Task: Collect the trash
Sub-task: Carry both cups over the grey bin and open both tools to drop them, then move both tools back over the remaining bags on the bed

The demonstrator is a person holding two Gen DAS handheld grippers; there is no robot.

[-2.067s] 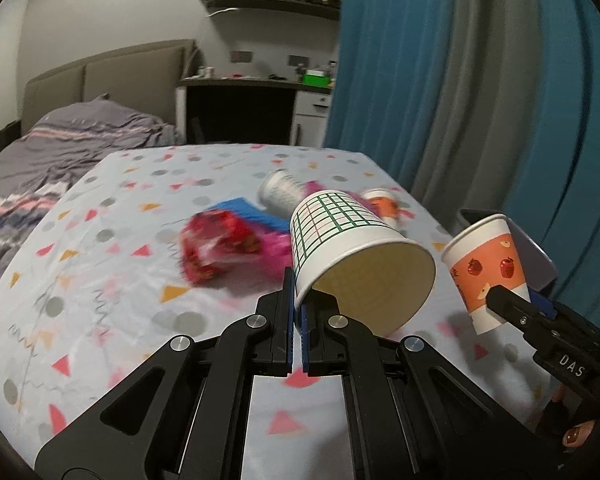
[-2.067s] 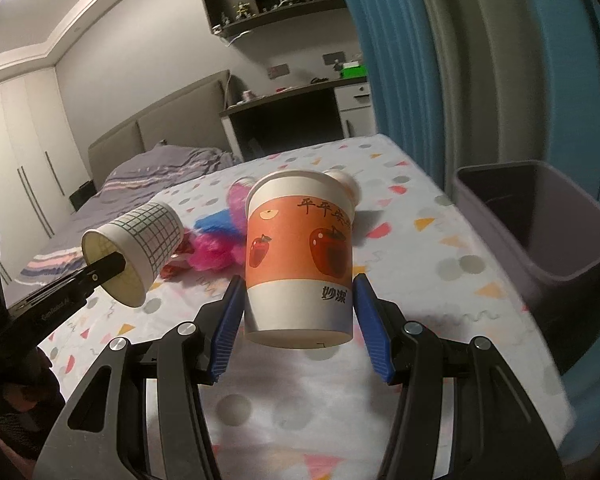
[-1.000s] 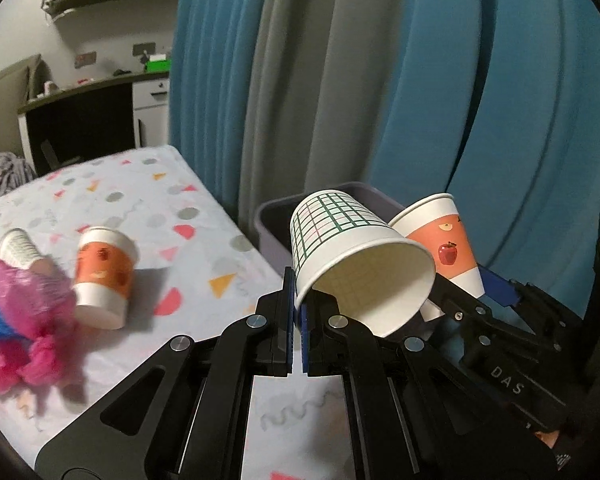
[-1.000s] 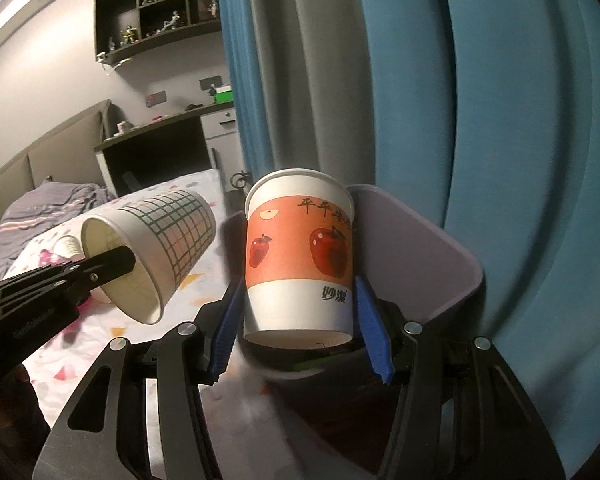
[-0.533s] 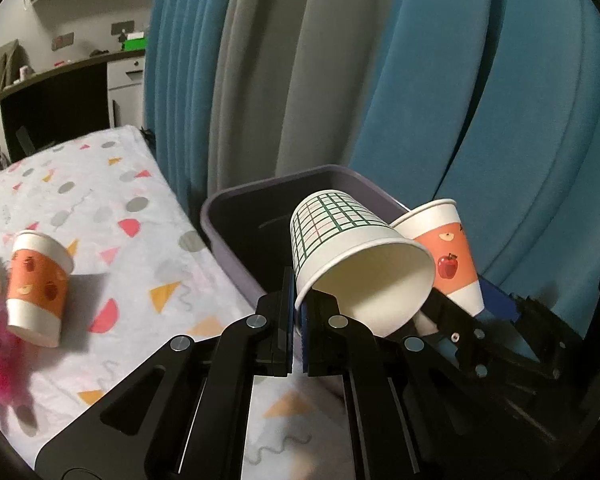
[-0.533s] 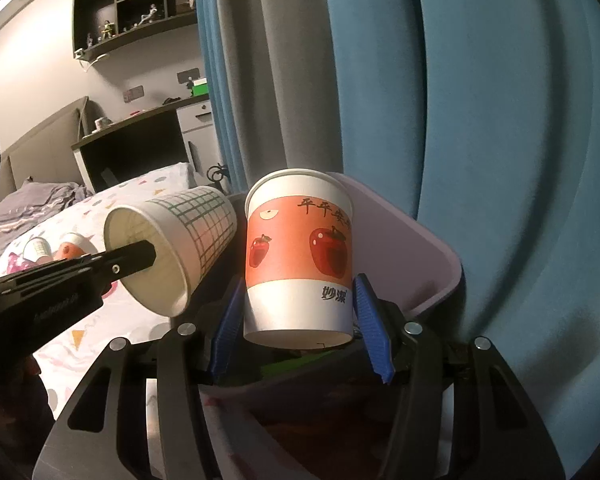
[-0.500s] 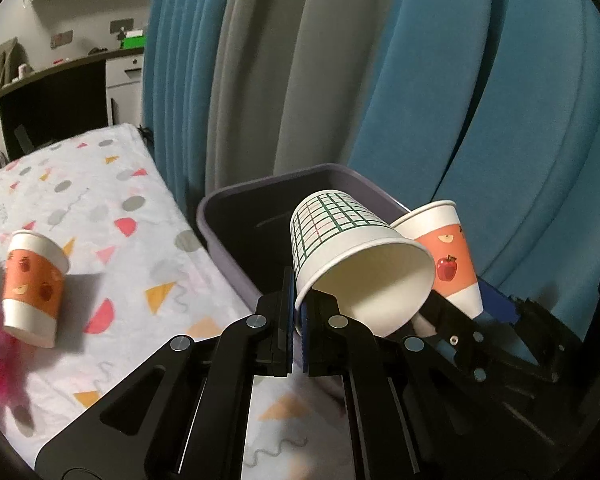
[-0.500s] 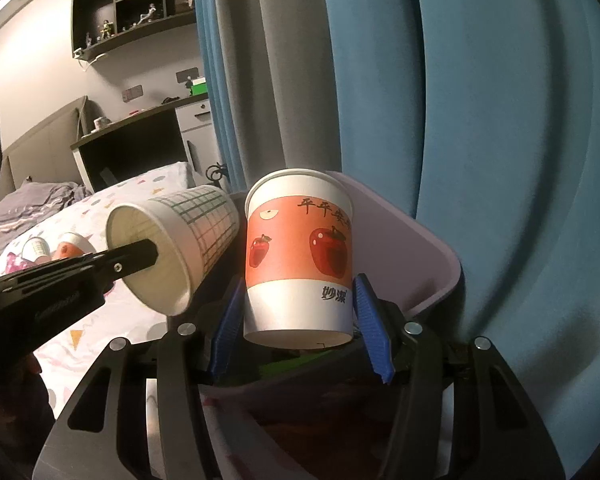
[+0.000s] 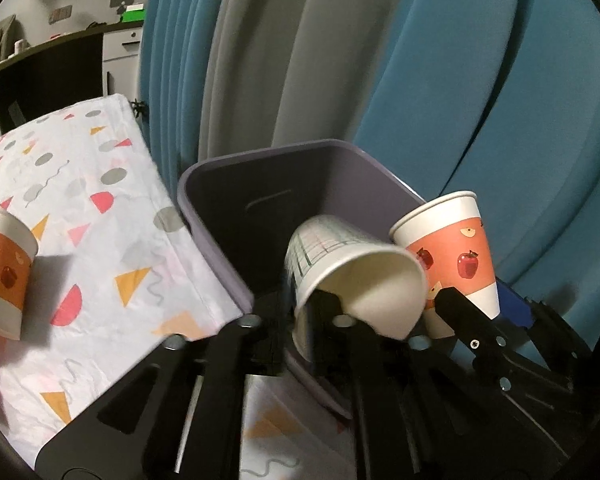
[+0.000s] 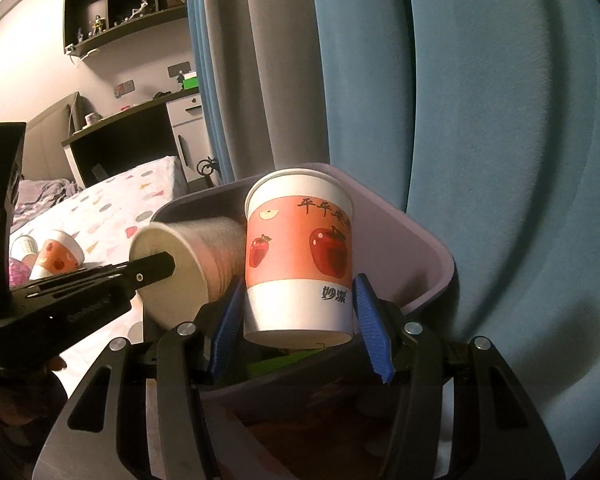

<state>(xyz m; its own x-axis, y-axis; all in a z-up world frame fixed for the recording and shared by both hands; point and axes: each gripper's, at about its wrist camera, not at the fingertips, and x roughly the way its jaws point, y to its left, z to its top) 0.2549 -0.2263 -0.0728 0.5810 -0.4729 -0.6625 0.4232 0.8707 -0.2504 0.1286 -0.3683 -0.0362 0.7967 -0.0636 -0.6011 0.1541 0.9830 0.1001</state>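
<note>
Both grippers now over purple bin, left gripper just opening, grid cup slipping, right gripper clamping apple cup

Readable print on the apple cup

The apple cup carries Chinese characters: "妙洁" on its white lower band, and a partly hidden line starting "平平安" above the apples.

We see blue and grey curtains hanging in heavy folds across the back. To the left lies a bed under a white sheet printed with orange, pink and grey shapes. Beyond it stands a dark table beside a white drawer unit, with a green box on top. High on the wall we see a dark shelf holding small figurines.
</note>
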